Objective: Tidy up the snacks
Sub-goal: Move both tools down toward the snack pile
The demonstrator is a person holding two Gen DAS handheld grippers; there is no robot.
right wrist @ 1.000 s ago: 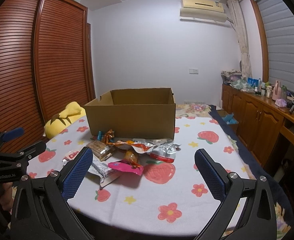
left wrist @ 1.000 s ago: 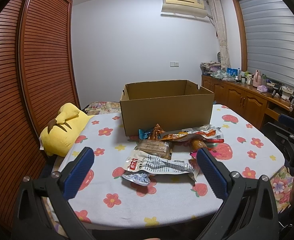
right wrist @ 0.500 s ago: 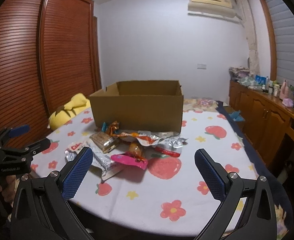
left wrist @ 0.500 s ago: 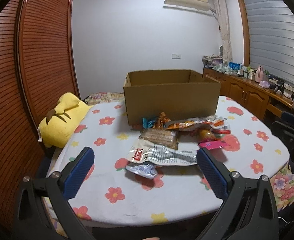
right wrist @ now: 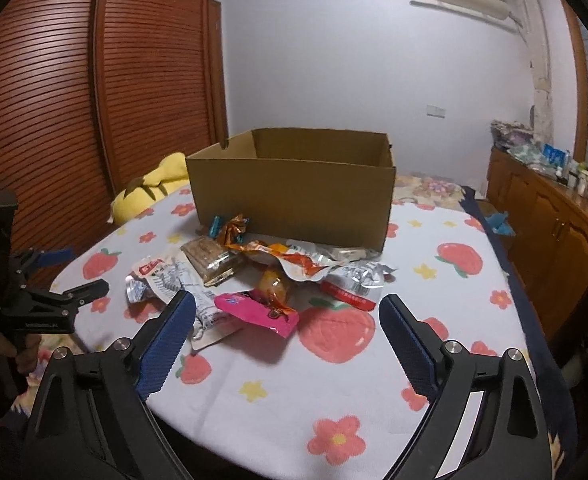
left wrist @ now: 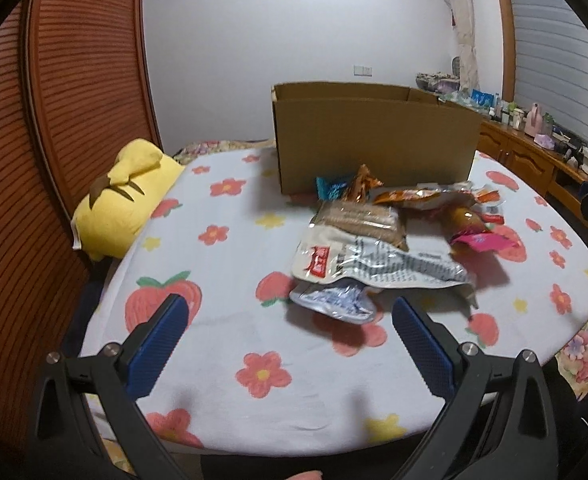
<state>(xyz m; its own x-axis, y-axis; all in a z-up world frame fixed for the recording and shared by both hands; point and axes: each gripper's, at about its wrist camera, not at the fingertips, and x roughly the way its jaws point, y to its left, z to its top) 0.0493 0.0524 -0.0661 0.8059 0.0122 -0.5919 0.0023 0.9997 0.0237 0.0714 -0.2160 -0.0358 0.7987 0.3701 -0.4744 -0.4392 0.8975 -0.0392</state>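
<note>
A pile of snack packets lies on the flowered tablecloth in front of an open cardboard box. Nearest my left gripper are a small silver-blue pouch and a large white packet with a brown biscuit pack on it. My left gripper is open and empty, just short of the pouch. My right gripper is open and empty, close before a pink packet and an orange-brown snack. The left gripper also shows at the left of the right wrist view.
A yellow plush toy lies at the table's left edge against a slatted wooden wardrobe. A wooden sideboard with clutter runs along the right wall. The table edge is just below my left gripper.
Both grippers have moved forward and lower toward the snack pile, which now looms larger. Both stay open and empty.
</note>
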